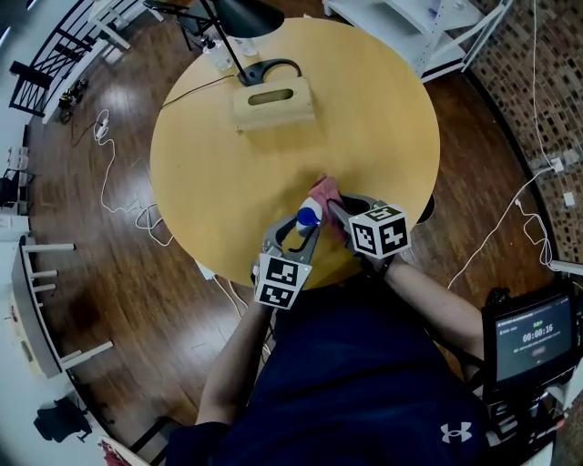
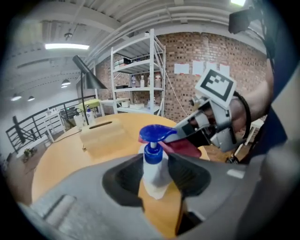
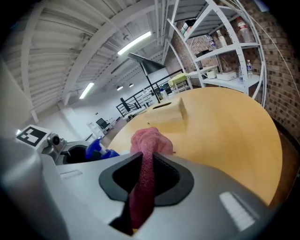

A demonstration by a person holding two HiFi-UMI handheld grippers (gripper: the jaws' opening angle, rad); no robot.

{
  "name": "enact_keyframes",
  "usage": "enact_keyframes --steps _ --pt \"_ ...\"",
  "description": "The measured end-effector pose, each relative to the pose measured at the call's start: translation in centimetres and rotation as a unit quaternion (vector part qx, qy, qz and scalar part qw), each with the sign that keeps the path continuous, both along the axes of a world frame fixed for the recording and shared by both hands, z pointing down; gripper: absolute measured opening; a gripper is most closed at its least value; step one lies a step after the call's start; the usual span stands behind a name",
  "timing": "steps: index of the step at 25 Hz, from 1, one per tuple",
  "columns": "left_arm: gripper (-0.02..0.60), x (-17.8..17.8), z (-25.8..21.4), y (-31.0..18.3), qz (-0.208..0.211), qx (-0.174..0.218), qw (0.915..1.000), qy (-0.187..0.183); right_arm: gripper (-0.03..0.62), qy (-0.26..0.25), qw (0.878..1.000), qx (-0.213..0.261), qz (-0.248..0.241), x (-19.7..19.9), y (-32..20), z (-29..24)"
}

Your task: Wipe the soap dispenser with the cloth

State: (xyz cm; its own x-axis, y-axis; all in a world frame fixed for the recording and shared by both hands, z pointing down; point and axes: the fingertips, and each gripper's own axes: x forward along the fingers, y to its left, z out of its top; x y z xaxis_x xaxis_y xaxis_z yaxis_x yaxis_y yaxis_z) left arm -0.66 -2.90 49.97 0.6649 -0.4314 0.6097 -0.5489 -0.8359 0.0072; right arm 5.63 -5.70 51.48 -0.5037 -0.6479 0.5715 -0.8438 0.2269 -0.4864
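Note:
A white soap dispenser point(image 2: 154, 171) with a blue pump head point(image 1: 308, 216) stands near the round table's front edge. My left gripper point(image 2: 155, 176) is shut on its body, the jaws pressing both sides. A pink-red cloth point(image 3: 143, 176) hangs pinched between the jaws of my right gripper point(image 3: 146, 180). In the head view the cloth point(image 1: 326, 193) bunches just right of the pump head, with the right gripper point(image 1: 339, 217) beside it. In the left gripper view the cloth point(image 2: 185, 146) lies against the dispenser's right side under the blue spout.
A wooden tissue box point(image 1: 271, 102) and a black desk lamp point(image 1: 248, 18) stand at the far side of the round wooden table point(image 1: 383, 127). White shelves point(image 2: 136, 75) stand beyond it. Cables point(image 1: 114, 177) lie on the floor at the left.

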Motion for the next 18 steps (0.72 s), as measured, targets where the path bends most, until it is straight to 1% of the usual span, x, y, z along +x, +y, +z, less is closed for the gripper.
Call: enact_keyframes --steps 1,3,6,7,9,12,13,14,15,16,18 --pt "0.167 0.1 0.0 0.1 0.002 0.005 1.0 0.001 0.067 -0.009 1.0 0.007 -0.003 -0.1 0.6 -0.7" --pt "0.167 0.0 0.0 0.4 0.007 0.014 0.9999 0.005 0.067 -0.024 0.999 0.025 -0.027 -1.4 2.0 -2.3" --pt "0.167 -0.2 -0.1 0.4 0.009 0.016 0.9998 0.009 0.067 -0.028 0.997 0.044 -0.064 -3.8 3.1 -2.7" --pt "0.167 -0.2 -0.1 0.3 0.008 0.014 0.9998 0.008 0.067 -0.027 0.996 0.048 -0.065 -4.0 2.9 -2.3" --pt "0.167 -0.2 -0.2 0.1 0.005 0.007 0.9999 0.014 0.067 -0.025 0.997 0.048 -0.051 -3.4 2.0 -1.2" --pt "0.155 -0.2 -0.2 0.2 0.006 0.008 0.9998 0.018 0.067 0.006 1.0 0.015 -0.024 -0.8 0.5 0.6" --pt "0.155 -0.2 -0.2 0.2 0.006 0.01 0.9998 0.018 0.067 0.008 1.0 0.014 -0.018 0.0 0.1 0.4" --pt "0.155 -0.3 -0.2 0.2 0.005 0.011 0.9998 0.017 0.067 0.003 1.0 0.023 -0.018 0.6 -0.4 -0.4" --pt "0.155 -0.3 -0.2 0.2 0.003 0.012 0.9998 0.018 0.067 -0.004 0.999 0.036 -0.03 0.7 -0.8 -1.3" --pt "0.155 -0.4 -0.1 0.2 0.002 0.014 0.9997 0.019 0.067 -0.01 0.997 0.048 -0.056 0.2 -1.0 -2.1" --pt "0.153 -0.5 -0.1 0.3 0.0 0.018 0.9996 0.02 0.067 -0.024 0.99 0.056 -0.124 -1.7 -0.8 -2.8"
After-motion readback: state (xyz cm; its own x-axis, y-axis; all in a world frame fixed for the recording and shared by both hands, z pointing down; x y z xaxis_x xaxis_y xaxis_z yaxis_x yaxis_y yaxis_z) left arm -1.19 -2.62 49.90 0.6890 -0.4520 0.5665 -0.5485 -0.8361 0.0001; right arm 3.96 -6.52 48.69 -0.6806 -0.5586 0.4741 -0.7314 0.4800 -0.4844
